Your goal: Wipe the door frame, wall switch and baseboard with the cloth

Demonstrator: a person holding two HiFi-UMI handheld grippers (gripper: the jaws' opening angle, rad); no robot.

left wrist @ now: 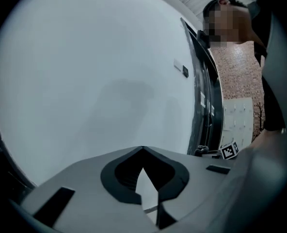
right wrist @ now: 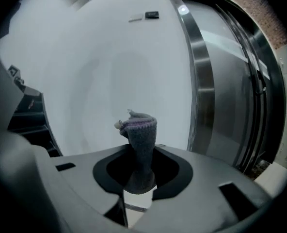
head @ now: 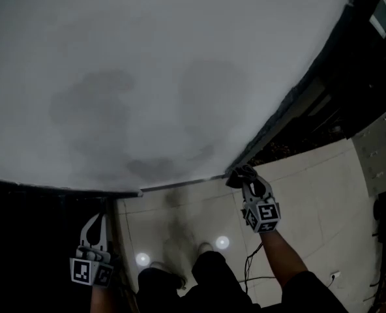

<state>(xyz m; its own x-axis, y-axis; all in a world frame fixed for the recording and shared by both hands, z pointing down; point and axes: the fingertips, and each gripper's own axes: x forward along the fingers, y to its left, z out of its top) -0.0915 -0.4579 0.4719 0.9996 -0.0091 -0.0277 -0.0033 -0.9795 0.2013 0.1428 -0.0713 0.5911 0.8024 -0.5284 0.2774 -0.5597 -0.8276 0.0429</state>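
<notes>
Grey cloth at the foot of the wall, by the door frame

My right gripper point(head: 248, 182) has its jaws clamped on the dark grey knitted cloth point(right wrist: 140, 144), its free end at the bottom edge of the white wall point(head: 147, 77), just beside the shiny metal door frame point(right wrist: 202, 81). My left gripper point(head: 96, 223) hangs low, well apart, jaws together on nothing.

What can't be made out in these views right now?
- Wall switch: too small in both gripper views to judge dirt; outside the head view.
- Baseboard: dim in the head view; the right gripper and cloth cover the contact spot.
- Door frame: its foot is hidden behind the gripper body in the right gripper view.
- Left gripper: the area beneath it is black in the head view.
</notes>
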